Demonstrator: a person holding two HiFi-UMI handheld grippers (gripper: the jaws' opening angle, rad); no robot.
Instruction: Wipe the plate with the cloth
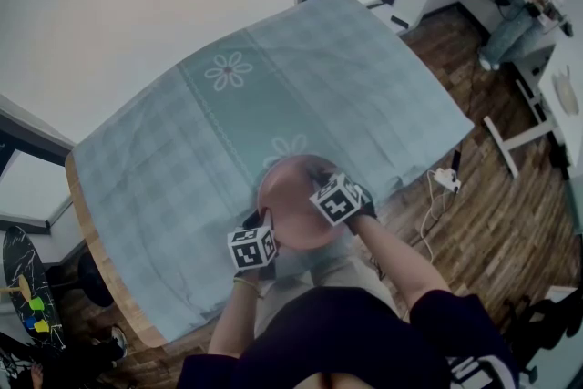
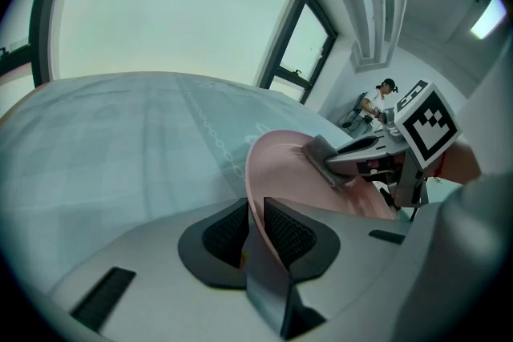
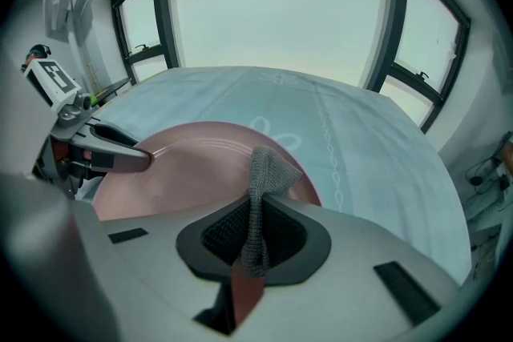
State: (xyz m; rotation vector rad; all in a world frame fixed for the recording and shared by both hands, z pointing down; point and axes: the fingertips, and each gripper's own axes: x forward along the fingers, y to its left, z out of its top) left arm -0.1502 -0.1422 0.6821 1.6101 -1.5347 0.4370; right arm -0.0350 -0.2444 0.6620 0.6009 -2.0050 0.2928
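Tabletop (image 1: 182, 159) under teal checked cover. Pink plate (image 1: 290, 205) at 6 o'clock edge, tilted, its rim clamped in left tongs (image 2: 255, 224) to steady it. Right tongs (image 3: 255, 228) pinch grey cloth (image 3: 260, 172), laid against plate's 1 o'clock side for wiping

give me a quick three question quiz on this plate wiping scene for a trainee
1. True or false: the left gripper is shut on the rim of the pink plate.
2. The right gripper holds: A) sponge B) grey cloth C) brush.
3. What lies spread beneath the plate?
Key: 1 true; 2 B; 3 a pale checked tablecloth with flower prints.
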